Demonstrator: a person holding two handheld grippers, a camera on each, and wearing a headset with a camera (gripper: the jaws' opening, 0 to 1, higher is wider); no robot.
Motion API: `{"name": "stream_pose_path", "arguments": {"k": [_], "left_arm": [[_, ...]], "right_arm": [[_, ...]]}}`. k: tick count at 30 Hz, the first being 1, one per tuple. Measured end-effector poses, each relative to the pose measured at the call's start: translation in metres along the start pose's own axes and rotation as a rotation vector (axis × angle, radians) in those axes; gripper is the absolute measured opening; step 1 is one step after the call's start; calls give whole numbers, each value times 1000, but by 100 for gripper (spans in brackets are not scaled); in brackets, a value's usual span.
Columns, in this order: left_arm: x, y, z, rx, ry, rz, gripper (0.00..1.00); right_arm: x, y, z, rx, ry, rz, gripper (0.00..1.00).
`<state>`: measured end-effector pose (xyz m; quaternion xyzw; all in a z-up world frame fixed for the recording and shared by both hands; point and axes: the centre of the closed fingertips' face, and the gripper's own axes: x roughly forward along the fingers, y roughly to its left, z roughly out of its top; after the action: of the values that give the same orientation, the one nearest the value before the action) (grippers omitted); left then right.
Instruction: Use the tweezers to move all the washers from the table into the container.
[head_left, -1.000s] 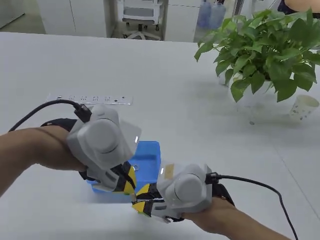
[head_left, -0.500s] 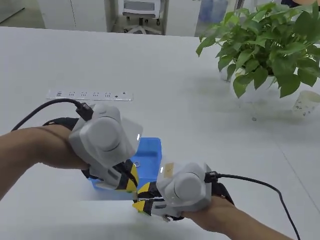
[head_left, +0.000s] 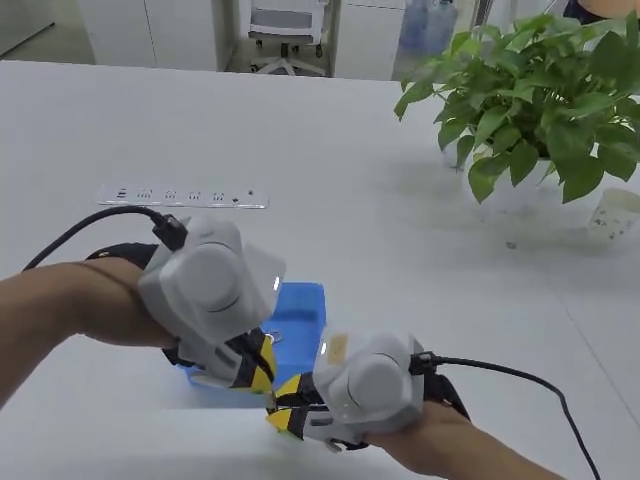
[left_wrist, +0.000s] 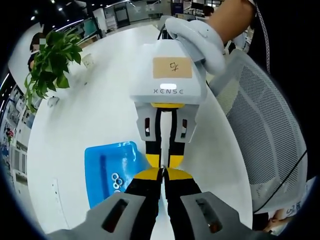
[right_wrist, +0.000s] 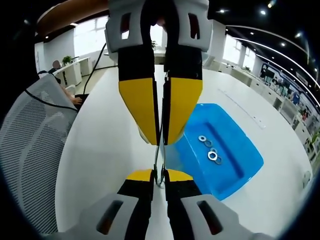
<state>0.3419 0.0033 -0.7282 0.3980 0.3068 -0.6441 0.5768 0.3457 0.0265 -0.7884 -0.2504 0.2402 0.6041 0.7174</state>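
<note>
The thin metal tweezers (right_wrist: 160, 150) run between my two grippers, which face each other tip to tip. In the right gripper view my right gripper (right_wrist: 159, 177) is shut on one end, and the left gripper's yellow jaws close on the tweezers from above. In the left gripper view my left gripper (left_wrist: 162, 173) is shut, with the tweezers (left_wrist: 162, 145) leading into the right gripper opposite. The blue container (right_wrist: 225, 165) holds several washers (right_wrist: 210, 148); it lies beside the tweezers (left_wrist: 107, 165), washers (left_wrist: 116, 181) inside. In the head view the left gripper (head_left: 258, 366) and right gripper (head_left: 286, 402) meet at the container's (head_left: 303, 308) front edge.
A white power strip (head_left: 183, 196) lies on the white table behind the container. A potted plant (head_left: 540, 90) and a paper cup (head_left: 615, 212) stand at the far right. A mesh chair (right_wrist: 35, 150) is at the table's near edge, and a cable (head_left: 520, 378) trails from the right gripper.
The head camera has shifted a little. Both grippers stay joined tip to tip at the container's front edge, the right one slightly lower in the picture.
</note>
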Motion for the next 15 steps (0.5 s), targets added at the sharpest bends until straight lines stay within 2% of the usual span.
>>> {"name": "stream_pose_path", "arguments": {"k": [8,15], "left_arm": [[-4,-1,3,5,3,-3,6],[-14,1,9,13,4,2,6]], "right_arm": [[-5,0,3,-13,-1,-3,10],[-12,-2,12,-21,-13,-13,10]]}}
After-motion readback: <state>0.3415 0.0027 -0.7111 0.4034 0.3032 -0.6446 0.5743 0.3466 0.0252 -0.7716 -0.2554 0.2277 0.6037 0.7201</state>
